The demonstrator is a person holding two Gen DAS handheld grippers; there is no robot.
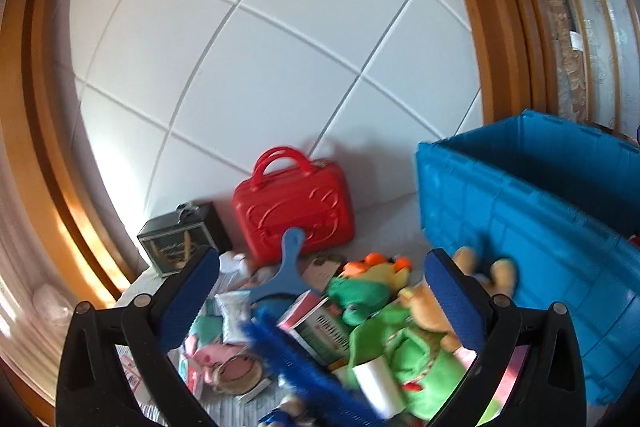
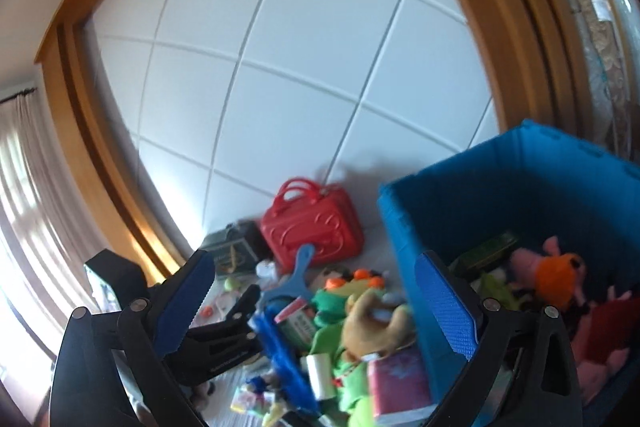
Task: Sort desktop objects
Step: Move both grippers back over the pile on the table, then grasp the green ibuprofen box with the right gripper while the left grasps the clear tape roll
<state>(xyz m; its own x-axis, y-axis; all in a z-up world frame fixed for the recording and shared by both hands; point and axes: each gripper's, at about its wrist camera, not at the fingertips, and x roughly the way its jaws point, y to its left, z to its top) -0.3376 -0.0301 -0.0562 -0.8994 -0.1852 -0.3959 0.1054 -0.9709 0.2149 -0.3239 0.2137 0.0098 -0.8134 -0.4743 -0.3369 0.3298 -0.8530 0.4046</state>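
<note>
Wall (image 1: pixel 280 47): white padded panels in a wooden frame, right behind the heap.
Bin (image 1: pixel 540 211): big blue crate at the right; the right wrist view shows soft toys, pink and orange, already inside.
Case (image 1: pixel 294 205): red, handles up, leaning on the wall; a dark box (image 1: pixel 180 243) just left of it.
Heap (image 1: pixel 320 319): toys and cartons jumbled together between box and bin, with a green plush, a tan plush, a blue paddle and a blue brush, all blurred.
Left gripper (image 1: pixel 320 291): jaws wide apart, nothing held, hovering over the heap.
Right gripper (image 2: pixel 316 297): jaws spread fully, empty, one finger in front of the bin wall.
</note>
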